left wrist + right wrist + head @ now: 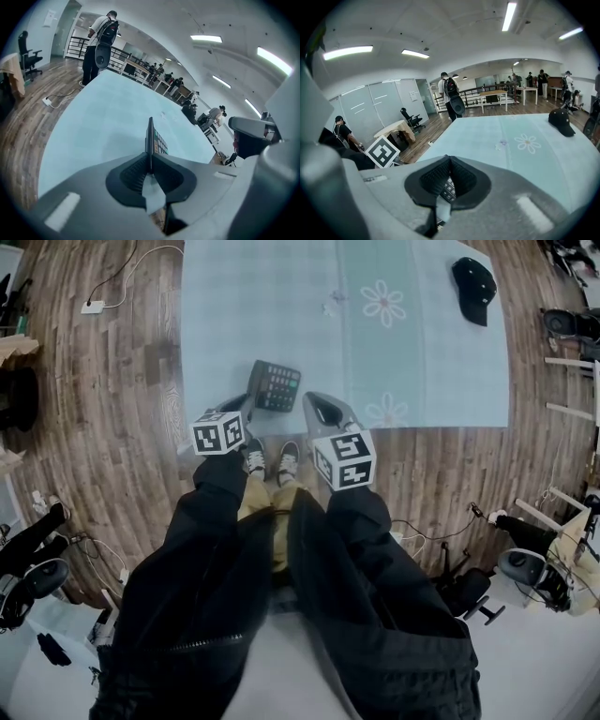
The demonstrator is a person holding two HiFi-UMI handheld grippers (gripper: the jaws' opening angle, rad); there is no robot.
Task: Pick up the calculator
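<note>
Left gripper (249, 397): jaws clenched on the calculator (274, 385), gripping it by its left edge. In the left gripper view (150, 165) the calculator (157, 140) stands edge-on between the two dark pads, keys facing right, its far end sticking out past the jaw tips over the tabletop (108, 117).

Calculator position: over the near edge of the tabletop (244, 306), about the middle of that edge, keys up in the head view. Cannot tell from any view whether it rests on the pale blue cloth or is just clear of it.

Right gripper (317, 404): just beside the calculator, to its right, also at the near edge. Right gripper view (449, 164): jaw tips pressed together with nothing between them. A few calculator keys (449, 188) show through the small gap below the closed tips, beyond the pads.

Other items:
- Black cap (473, 287) near the far right corner of the tabletop, well apart from both grippers; also seen in the right gripper view (561, 121).
- Flower print (384, 303) on the cloth, between the cap and the calculator.
- White power strip (93, 307) with cable on the wooden floor, off the far left corner.
- Person's shoes (270, 459) on the floor just below the near edge, between the two marker cubes.
</note>
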